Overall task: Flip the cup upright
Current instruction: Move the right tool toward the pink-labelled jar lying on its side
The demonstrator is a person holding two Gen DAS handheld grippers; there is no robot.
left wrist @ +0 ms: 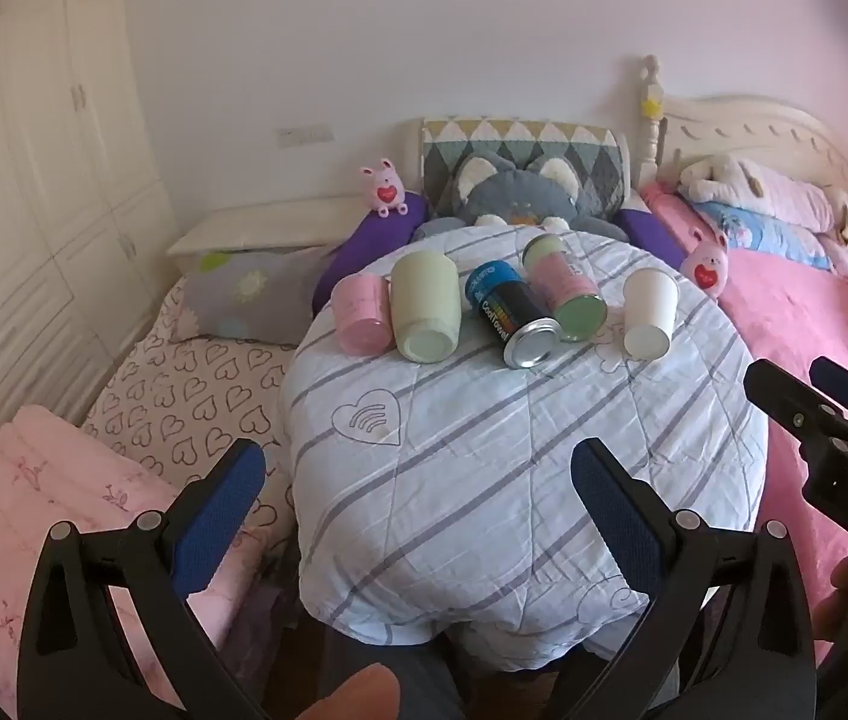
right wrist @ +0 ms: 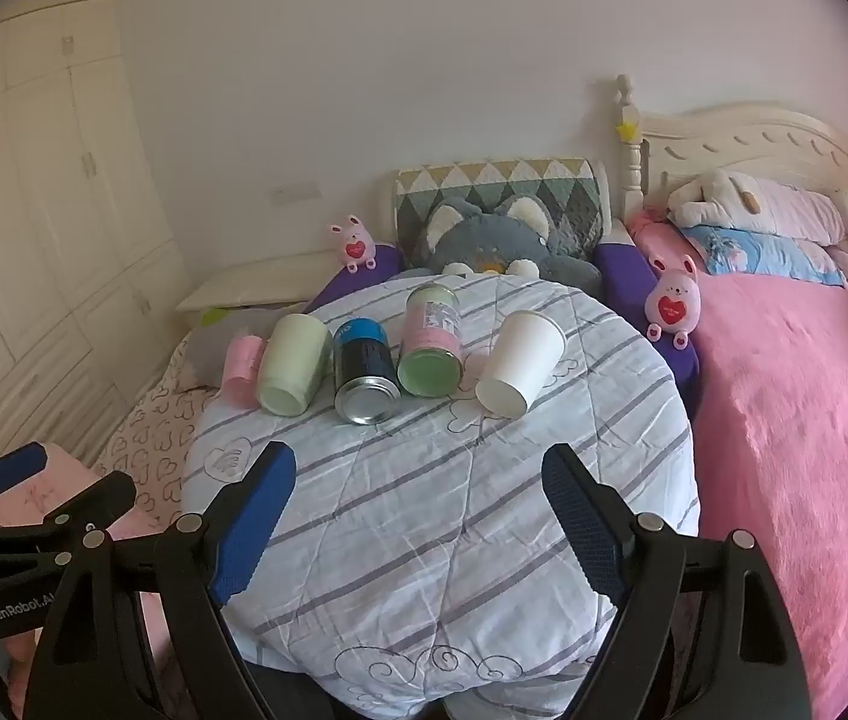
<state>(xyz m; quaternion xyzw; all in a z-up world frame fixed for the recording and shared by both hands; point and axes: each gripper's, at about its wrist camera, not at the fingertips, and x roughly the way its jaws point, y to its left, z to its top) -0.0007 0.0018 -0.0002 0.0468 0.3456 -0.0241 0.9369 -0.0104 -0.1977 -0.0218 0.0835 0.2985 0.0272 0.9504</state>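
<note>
Several containers lie on their sides in a row on a round table covered by a striped quilt (left wrist: 484, 450). From left: a pink cup (left wrist: 359, 313), a pale green cup (left wrist: 427, 307), a black and blue can (left wrist: 512, 315), a pink and green can (left wrist: 565, 288), a white paper cup (left wrist: 650, 313). In the right wrist view the white paper cup (right wrist: 521, 363) is nearest on the right, beside the pale green cup (right wrist: 293, 365) and the cans. My left gripper (left wrist: 417, 483) is open and empty over the near table. My right gripper (right wrist: 417, 489) is open and empty; it also shows in the left wrist view (left wrist: 808, 384).
A pink bed (right wrist: 796, 420) lies to the right with pillows and plush toys. A grey cat cushion (left wrist: 520, 198) and pink bunny toys (left wrist: 386, 187) sit behind the table. A heart-print bed (left wrist: 183, 396) and folded pink blanket (left wrist: 33, 510) are on the left, wardrobes (left wrist: 33, 180) beyond.
</note>
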